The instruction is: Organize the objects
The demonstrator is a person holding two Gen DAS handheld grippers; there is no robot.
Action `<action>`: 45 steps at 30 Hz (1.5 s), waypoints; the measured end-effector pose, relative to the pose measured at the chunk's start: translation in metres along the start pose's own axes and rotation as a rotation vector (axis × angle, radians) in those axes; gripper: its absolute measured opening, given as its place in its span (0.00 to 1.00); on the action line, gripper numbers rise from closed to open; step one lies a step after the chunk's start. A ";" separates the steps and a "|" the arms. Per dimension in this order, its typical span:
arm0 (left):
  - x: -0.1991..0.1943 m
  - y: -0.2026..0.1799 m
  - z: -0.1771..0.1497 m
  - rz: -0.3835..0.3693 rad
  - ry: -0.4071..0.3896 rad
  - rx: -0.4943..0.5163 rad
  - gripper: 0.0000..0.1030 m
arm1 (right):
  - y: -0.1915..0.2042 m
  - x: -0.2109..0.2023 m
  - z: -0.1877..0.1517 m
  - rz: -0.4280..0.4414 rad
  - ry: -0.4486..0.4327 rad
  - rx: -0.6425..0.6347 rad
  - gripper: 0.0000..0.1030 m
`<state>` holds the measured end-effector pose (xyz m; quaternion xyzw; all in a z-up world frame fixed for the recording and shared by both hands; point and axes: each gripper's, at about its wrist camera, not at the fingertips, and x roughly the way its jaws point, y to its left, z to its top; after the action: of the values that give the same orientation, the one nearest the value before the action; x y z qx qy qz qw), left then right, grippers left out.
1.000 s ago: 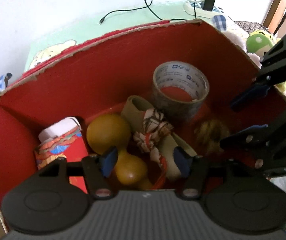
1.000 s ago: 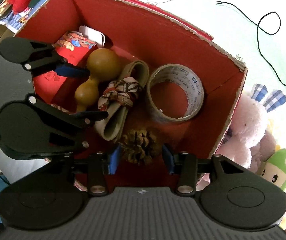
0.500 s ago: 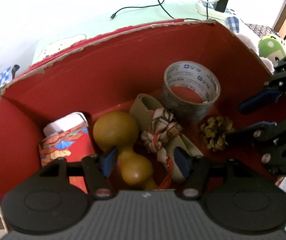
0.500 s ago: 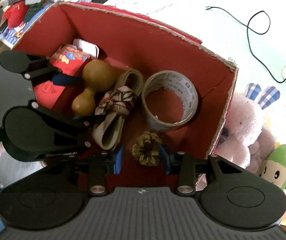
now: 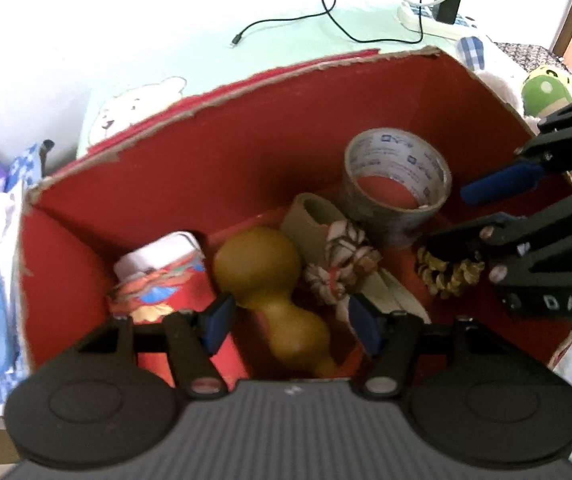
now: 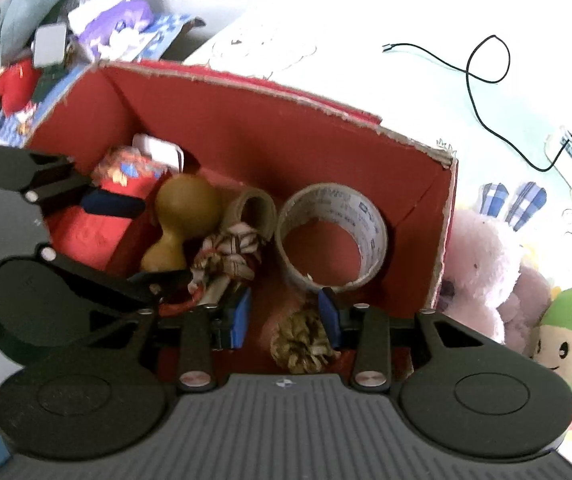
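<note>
A red cardboard box [image 5: 214,168] [image 6: 246,128] holds a tan gourd [image 5: 266,276] [image 6: 178,220], a tape roll [image 5: 396,184] [image 6: 330,236], a beige strap with a patterned knot [image 5: 342,256] [image 6: 234,248], a red printed packet [image 5: 158,292] [image 6: 126,176] and a pine cone [image 5: 446,272] [image 6: 302,340]. My left gripper [image 5: 290,320] is open above the gourd. My right gripper [image 6: 284,316] is open above the pine cone, which lies on the box floor; it also shows in the left wrist view [image 5: 482,212].
Plush toys [image 6: 482,264] and a green plush [image 6: 566,332] sit right of the box. A black cable [image 5: 326,16] and a power strip [image 5: 434,16] lie on the light sheet behind. Cluttered toys and papers [image 6: 46,40] lie left of the box.
Both grippers have pulled up and back from the box. The right gripper has opened wider and the pine cone now lies free on the box floor.
</note>
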<state>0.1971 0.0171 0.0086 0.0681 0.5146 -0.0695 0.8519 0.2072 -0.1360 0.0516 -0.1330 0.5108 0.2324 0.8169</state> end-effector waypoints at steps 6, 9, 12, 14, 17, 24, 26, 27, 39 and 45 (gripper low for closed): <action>-0.007 0.012 0.001 0.069 -0.010 -0.009 0.64 | -0.002 0.007 0.000 0.014 -0.048 0.093 0.40; -0.009 0.021 0.004 0.092 -0.011 -0.028 0.64 | -0.001 0.012 0.000 0.014 -0.061 0.118 0.40; -0.007 0.025 0.009 0.125 -0.015 -0.032 0.65 | 0.002 0.015 -0.002 0.004 -0.077 0.129 0.40; -0.005 0.027 0.011 0.140 -0.020 -0.036 0.66 | 0.003 0.016 -0.005 -0.001 -0.088 0.133 0.40; 0.001 0.029 0.014 0.156 -0.026 -0.048 0.67 | 0.002 0.018 -0.008 -0.015 -0.124 0.169 0.40; 0.009 0.026 0.011 0.149 -0.010 -0.065 0.70 | -0.006 0.015 -0.012 -0.016 -0.193 0.250 0.39; 0.008 0.029 0.011 0.155 -0.013 -0.087 0.68 | -0.009 0.015 -0.013 -0.014 -0.204 0.278 0.35; 0.009 0.031 0.011 0.150 -0.009 -0.101 0.69 | -0.009 0.015 -0.013 -0.016 -0.208 0.284 0.34; 0.011 0.035 0.011 0.153 -0.009 -0.131 0.70 | -0.012 0.014 -0.017 -0.026 -0.234 0.325 0.21; 0.010 0.035 0.011 0.160 -0.014 -0.130 0.70 | -0.011 0.015 -0.017 -0.033 -0.228 0.327 0.21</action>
<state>0.2178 0.0491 0.0064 0.0531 0.5051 0.0319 0.8608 0.2053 -0.1494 0.0305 0.0202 0.4436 0.1466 0.8839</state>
